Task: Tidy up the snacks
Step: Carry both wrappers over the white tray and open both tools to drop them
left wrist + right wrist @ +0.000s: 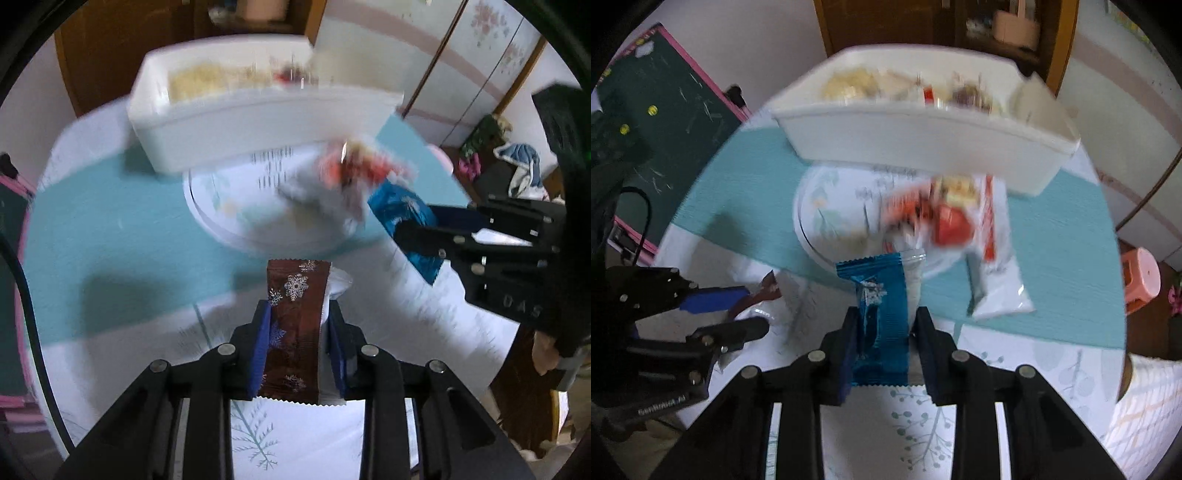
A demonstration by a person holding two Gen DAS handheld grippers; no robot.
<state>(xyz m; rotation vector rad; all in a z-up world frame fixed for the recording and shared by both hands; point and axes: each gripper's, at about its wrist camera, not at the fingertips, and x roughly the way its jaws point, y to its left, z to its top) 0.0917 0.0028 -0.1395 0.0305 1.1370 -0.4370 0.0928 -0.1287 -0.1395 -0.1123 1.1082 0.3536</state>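
Observation:
My left gripper [298, 332] is shut on a brown snack packet with white snowflakes [293, 317], held above the table. My right gripper [886, 332] is shut on a blue snack packet [882, 314]; it also shows in the left wrist view [402, 214] at the right, with the right gripper [417, 229]. The left gripper [738, 310] and a bit of brown packet [764, 291] show at the left of the right wrist view. A white round plate [831, 221] holds red and white snack packets [945, 218]. Behind it stands a long white bin [923, 144] with several snacks inside.
The round table has a teal runner [110, 229] over a white leaf-print cloth [923, 424]. A white snack bag [997, 284] hangs off the plate's right side. A green chalkboard [665, 140] stands at the left, a pink stool [1141, 277] at the right.

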